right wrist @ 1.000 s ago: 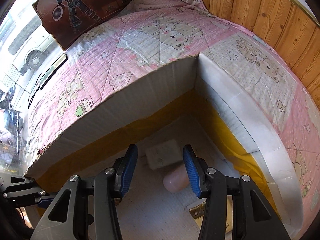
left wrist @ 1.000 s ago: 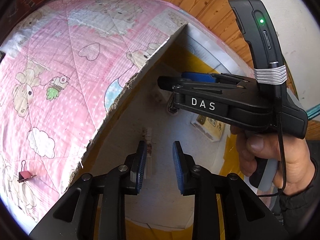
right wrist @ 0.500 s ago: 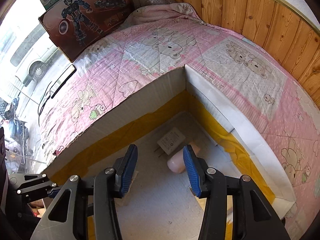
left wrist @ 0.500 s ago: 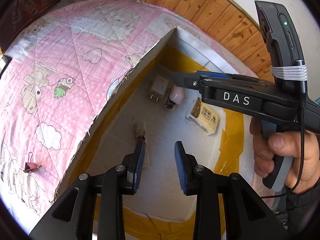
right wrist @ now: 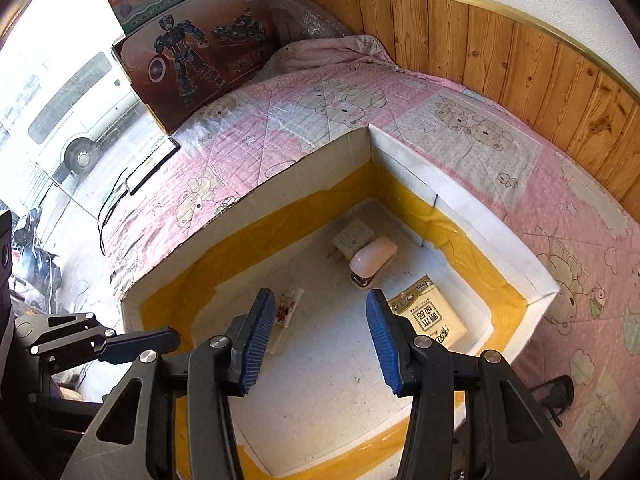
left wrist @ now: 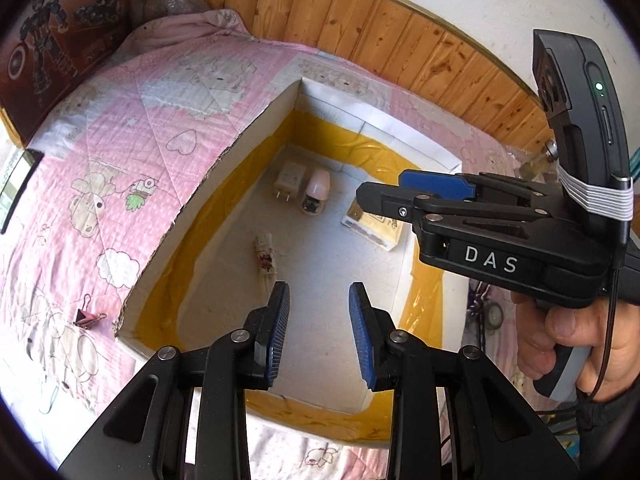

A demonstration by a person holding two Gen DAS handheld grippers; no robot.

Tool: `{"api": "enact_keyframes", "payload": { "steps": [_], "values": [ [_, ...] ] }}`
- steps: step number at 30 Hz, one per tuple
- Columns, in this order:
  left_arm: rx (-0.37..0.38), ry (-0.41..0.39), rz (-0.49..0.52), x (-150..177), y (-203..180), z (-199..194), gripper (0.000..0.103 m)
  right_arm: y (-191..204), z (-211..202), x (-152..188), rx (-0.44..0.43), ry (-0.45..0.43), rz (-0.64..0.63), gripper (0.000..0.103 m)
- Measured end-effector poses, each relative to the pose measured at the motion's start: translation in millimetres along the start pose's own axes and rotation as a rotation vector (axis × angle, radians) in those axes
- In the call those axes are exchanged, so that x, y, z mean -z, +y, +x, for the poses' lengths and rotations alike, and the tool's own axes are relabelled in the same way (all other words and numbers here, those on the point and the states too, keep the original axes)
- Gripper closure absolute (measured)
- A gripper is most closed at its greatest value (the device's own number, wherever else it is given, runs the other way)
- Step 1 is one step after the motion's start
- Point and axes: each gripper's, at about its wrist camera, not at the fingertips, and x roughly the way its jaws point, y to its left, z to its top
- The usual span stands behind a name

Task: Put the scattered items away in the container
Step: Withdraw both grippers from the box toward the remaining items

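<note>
Container: open white foam box, walls lined with wrinkled yellow tape, set on a quilted pink bedspread.

Left wrist view: on the floor lay a white plug adapter, a rounded pink stapler, a slim printed tube and a yellow tissue packet. Left gripper hung above, blue ribbed pads apart, empty. Pink binder clip lay outside, near the left wall. Judged: between picks; next move probably called for a reach over the wall and a pinch on the small springy clip.

Right wrist view: right gripper likewise parted, empty, over the same box. Stapler smooth and glossy; packet soft, flat.
</note>
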Motion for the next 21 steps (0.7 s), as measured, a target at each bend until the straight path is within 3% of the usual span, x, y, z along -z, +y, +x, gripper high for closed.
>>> {"api": "enact_keyframes", "payload": {
  "steps": [10, 17, 21],
  "values": [
    [-0.012, -0.042, 0.020, 22.2, -17.3, -25.6, 0.071, 6.2, -51.0, 36.2, -0.009, -0.125, 0.033, 0.054],
    [-0.025, -0.154, 0.039, 37.0, -24.7, -53.4, 0.071, 4.2, -78.3, 63.5, -0.044, -0.221, 0.102, 0.054],
    [-0.024, -0.163, 0.064, 47.2, -32.2, -58.0, 0.071, 5.4, -88.7, 81.1, -0.058, -0.280, 0.132, 0.054]
  ]
}}
